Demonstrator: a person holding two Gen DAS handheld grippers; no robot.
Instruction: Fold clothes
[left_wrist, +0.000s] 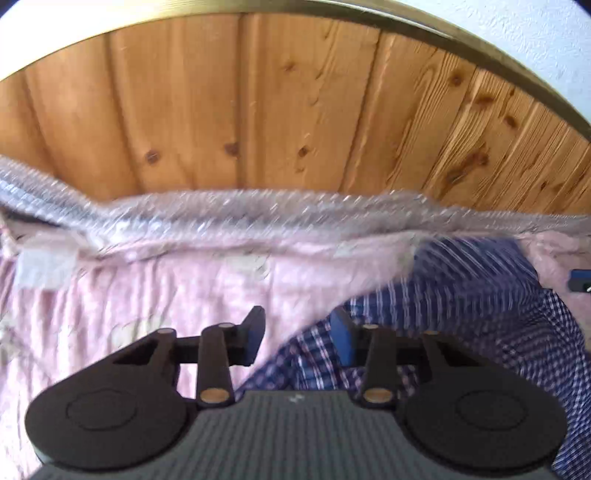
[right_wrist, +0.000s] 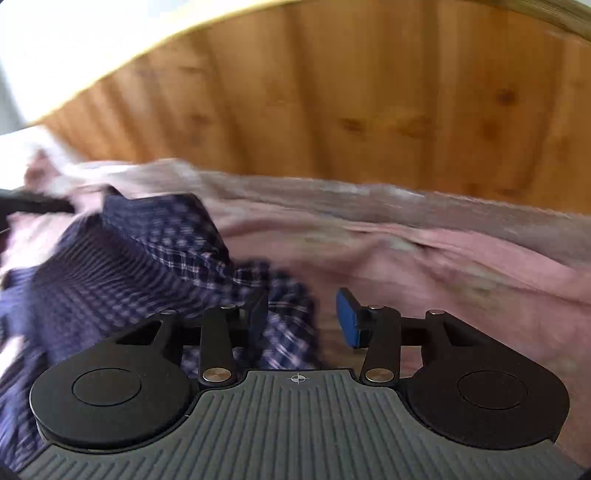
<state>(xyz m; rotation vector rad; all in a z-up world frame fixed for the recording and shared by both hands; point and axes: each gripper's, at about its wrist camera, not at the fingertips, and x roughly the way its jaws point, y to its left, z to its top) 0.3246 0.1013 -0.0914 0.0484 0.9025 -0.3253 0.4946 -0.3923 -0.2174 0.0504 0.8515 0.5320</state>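
Both the left claw (left_wrist: 297, 338) and the right claw (right_wrist: 301, 317) stand released above the rumpled blue checked shirt (left_wrist: 461, 295) on the pink bedcover (left_wrist: 147, 295), so closing blind risks pinching bedcover along with cloth.

A knotty pine headboard (left_wrist: 258, 110) rises behind the pink bedspread (left_wrist: 147, 295), white wall (left_wrist: 535, 29) above.

L+R wrist cams – low, close, fwd | shared: plaid shirt (left_wrist: 461, 295), wood headboard (right_wrist: 369, 110)
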